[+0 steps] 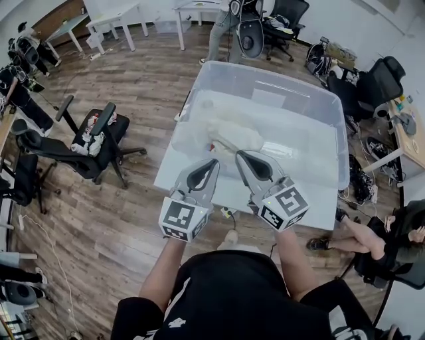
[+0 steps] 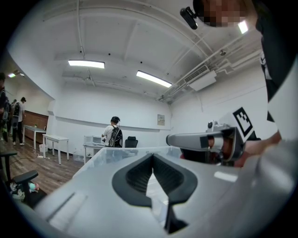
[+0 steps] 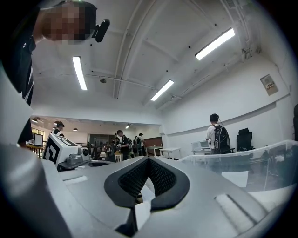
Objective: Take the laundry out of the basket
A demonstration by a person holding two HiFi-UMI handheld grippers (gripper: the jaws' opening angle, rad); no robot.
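A black office chair (image 1: 93, 143) stands on the wooden floor (image 1: 153, 86), left of the white table (image 1: 319, 211). Far behind, a person (image 2: 111, 132) with a dark backpack (image 2: 116, 138) stands beside small white desks (image 1: 113, 20) (the back turned to us).

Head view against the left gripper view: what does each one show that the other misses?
Only the head view: white laundry lying in the clear basket, and the left gripper seen from above. Only the left gripper view: ceiling lights and that gripper's jaws close up, together with nothing between them. Both: the basket and the right gripper.
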